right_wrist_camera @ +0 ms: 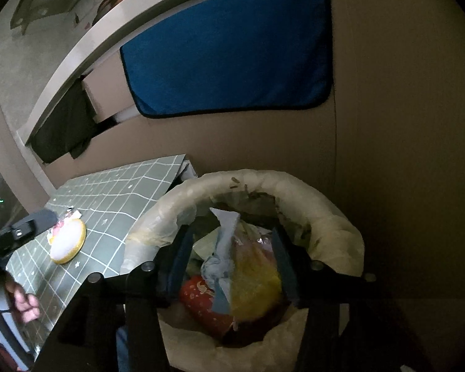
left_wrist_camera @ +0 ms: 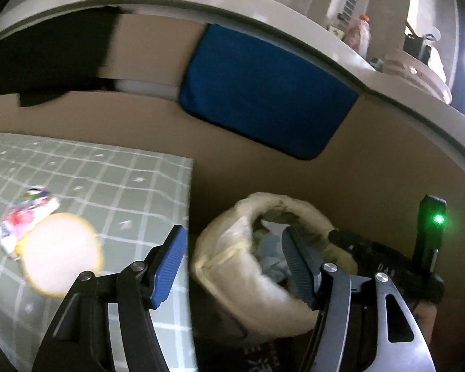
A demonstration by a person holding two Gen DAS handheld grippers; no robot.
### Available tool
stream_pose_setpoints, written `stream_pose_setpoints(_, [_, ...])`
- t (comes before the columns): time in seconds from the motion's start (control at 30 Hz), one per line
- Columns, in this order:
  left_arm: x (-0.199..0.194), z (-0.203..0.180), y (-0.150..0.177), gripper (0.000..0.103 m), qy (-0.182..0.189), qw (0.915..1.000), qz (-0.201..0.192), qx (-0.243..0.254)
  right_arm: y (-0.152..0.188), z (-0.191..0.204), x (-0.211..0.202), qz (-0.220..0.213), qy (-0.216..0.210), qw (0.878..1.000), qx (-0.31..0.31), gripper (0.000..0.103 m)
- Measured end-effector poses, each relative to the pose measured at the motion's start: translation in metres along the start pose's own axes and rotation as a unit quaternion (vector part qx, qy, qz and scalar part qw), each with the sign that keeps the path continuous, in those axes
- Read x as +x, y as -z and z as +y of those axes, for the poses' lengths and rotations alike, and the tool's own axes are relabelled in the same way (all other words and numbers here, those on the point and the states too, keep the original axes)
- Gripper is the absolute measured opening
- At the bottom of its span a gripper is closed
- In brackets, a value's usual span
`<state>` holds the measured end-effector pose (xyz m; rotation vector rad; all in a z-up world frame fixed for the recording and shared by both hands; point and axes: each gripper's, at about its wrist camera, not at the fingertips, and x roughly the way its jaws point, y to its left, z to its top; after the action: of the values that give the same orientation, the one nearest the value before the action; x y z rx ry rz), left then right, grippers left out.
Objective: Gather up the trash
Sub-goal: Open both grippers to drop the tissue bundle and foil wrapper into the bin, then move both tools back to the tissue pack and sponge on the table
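Observation:
A bin lined with a whitish bag (right_wrist_camera: 322, 217) stands beside a low table and holds trash: a yellow wrapper (right_wrist_camera: 257, 282), a red packet (right_wrist_camera: 201, 294) and crumpled pale paper (right_wrist_camera: 223, 248). My right gripper (right_wrist_camera: 229, 263) is open and empty, directly above the bin's mouth. My left gripper (left_wrist_camera: 232, 263) is open and empty over the table's right edge; the bin (left_wrist_camera: 232, 266) shows between its fingers. On the table lie a round white lid with a yellow rim (left_wrist_camera: 59, 254) and a colourful wrapper (left_wrist_camera: 24, 214), left of the left gripper. Both also show in the right wrist view (right_wrist_camera: 67, 244).
The table carries a green checked cloth (left_wrist_camera: 108, 179). A brown wall panel with a hanging blue cloth (left_wrist_camera: 263, 93) is behind the bin. A white counter edge (left_wrist_camera: 294, 28) with bottles runs above. The right gripper's body (left_wrist_camera: 387, 257) shows at the right of the left wrist view.

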<state>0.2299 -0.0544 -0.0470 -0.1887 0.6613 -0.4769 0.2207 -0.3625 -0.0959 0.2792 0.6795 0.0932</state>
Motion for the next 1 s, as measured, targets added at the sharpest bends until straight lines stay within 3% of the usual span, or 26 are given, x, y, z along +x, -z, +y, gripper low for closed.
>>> stream_pose_setpoints(0.17, [-0.036, 0.027, 0.009, 0.065, -0.032, 0.9995, -0.003, -0.006, 0.0, 0.01, -0.003, -0.001, -0.01, 1.0, -0.008, 0.061])
stream_pose_setpoints(0.27, [-0.06, 0.056, 0.011, 0.065, -0.064, 0.9974, -0.017, -0.031, 0.001, 0.024, -0.004, -0.003, -0.055, 0.998, -0.019, 0.061])
stream_pose_setpoints(0.47, [-0.093, 0.132, 0.015, 0.065, -0.145, 0.9828, -0.044, -0.105, 0.005, 0.078, -0.001, -0.005, -0.091, 0.992, -0.081, 0.061])
stream_pose_setpoints(0.6, [-0.091, 0.172, 0.021, 0.065, -0.175, 0.9749, -0.038, -0.133, 0.009, 0.112, 0.008, 0.01, -0.11, 0.987, -0.114, 0.061])
stream_pose_setpoints(0.8, [-0.053, 0.213, 0.004, 0.064, -0.179, 0.9784, -0.008, -0.104, 0.017, 0.151, 0.028, 0.038, -0.13, 0.98, -0.148, 0.061])
stream_pose_setpoints(0.9, [-0.021, 0.229, -0.011, 0.065, -0.134, 0.9872, 0.033, -0.08, 0.02, 0.164, 0.038, 0.051, -0.141, 0.976, -0.155, 0.061])
stream_pose_setpoints(1.0, [0.01, 0.237, -0.02, 0.065, -0.116, 0.9882, 0.081, -0.059, 0.025, 0.174, 0.047, 0.062, -0.142, 0.974, -0.166, 0.061])
